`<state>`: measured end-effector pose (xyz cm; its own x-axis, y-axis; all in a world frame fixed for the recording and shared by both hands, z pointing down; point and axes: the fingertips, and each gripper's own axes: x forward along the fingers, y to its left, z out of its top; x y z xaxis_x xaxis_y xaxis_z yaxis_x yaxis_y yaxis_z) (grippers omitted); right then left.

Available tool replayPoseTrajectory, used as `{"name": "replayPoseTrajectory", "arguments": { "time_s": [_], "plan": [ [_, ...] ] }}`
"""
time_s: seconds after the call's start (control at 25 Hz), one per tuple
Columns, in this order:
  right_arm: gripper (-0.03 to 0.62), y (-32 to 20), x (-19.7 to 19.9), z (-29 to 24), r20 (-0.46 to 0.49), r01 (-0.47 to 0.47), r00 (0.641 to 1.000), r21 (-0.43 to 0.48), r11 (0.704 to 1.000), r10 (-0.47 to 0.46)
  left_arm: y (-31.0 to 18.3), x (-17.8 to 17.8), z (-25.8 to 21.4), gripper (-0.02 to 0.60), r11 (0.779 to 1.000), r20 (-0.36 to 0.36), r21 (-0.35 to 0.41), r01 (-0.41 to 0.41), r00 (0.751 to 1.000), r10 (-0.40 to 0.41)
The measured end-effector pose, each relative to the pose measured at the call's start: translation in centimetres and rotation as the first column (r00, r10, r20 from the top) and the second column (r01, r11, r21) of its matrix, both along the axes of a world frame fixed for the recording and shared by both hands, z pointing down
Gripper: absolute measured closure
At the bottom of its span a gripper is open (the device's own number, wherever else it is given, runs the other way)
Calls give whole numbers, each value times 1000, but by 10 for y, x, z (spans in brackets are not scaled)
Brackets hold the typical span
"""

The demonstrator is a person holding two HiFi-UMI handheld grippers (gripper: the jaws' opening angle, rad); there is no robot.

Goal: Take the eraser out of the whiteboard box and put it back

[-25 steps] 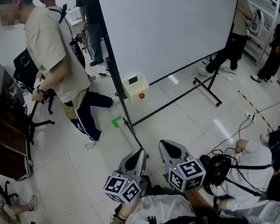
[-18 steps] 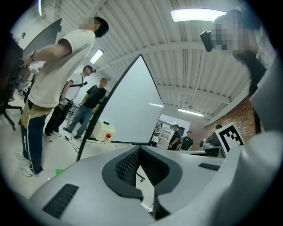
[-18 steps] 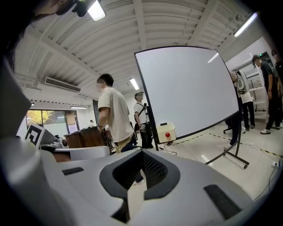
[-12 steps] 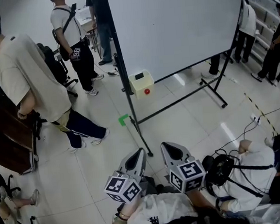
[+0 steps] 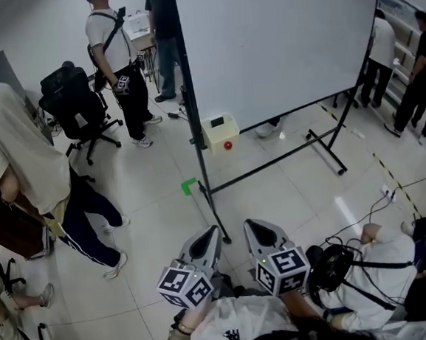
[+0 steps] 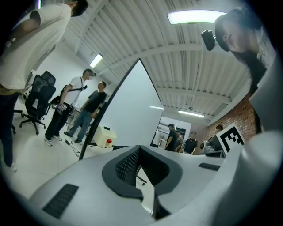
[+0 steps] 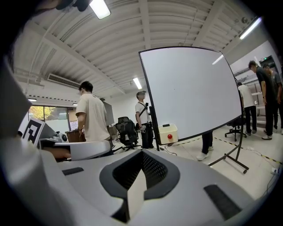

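Item: eraser, apparently the dark block atop the cream whiteboard box, well ahead of me. Likely light, rigid-backed, felt-soft; I'd pinch its long sides. My left claw and right claw: both closed, empty.

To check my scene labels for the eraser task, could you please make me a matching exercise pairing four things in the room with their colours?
Things:
1. whiteboard
2. box by the whiteboard's post
3. office chair
4. floor tape mark

Colours:
A. green
B. black
C. cream with a red button
D. plain white

Pairs: 1-D; 2-C; 3-B; 4-A.
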<state>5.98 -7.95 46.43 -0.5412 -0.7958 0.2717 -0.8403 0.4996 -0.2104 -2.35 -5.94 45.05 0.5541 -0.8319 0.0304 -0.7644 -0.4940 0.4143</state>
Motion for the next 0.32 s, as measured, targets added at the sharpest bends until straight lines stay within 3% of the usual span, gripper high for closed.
{"name": "replayPoseTrajectory", "arguments": {
  "time_s": [0.32],
  "plan": [
    [582,-5,8,4,-6,-17,1000,-11,1000,17,-4,6,3,595,1000,3,-6,-20,1000,20]
  ]
}}
